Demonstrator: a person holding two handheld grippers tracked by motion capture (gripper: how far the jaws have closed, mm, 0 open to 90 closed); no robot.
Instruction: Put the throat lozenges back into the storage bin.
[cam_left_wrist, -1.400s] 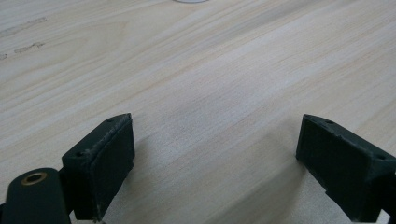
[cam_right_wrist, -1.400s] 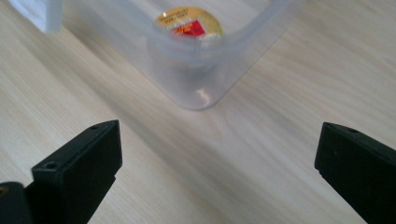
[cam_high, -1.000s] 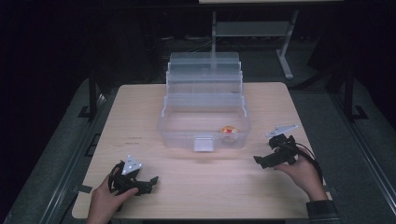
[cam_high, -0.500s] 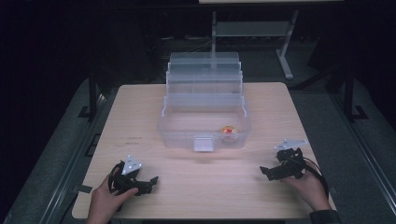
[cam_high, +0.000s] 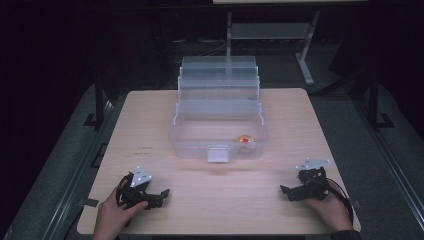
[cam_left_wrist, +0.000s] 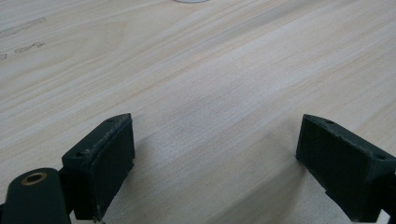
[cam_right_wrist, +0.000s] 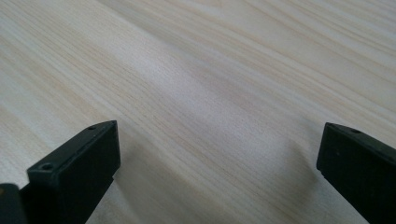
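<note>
A clear plastic tiered box (cam_high: 219, 120) stands open at the middle of the wooden table (cam_high: 150, 115). A small orange-and-red object (cam_high: 245, 140) lies in its lowest tray, at the right. My left gripper (cam_high: 159, 198) rests low on the table near the front left corner, held by a hand, its jaws open with bare wood between them (cam_left_wrist: 215, 154). My right gripper (cam_high: 286, 193) sits near the front right edge, also held by a hand, jaws wide open over bare wood (cam_right_wrist: 219, 158).
A white latch (cam_high: 218, 153) sticks out from the box's front wall. Behind the table stands a metal frame (cam_high: 270, 30) in a dark room. Dark floor rails run along both sides of the table.
My right gripper has drawn back from beside the box toward the front right edge and come down to the tabletop. The left gripper has stayed put.
</note>
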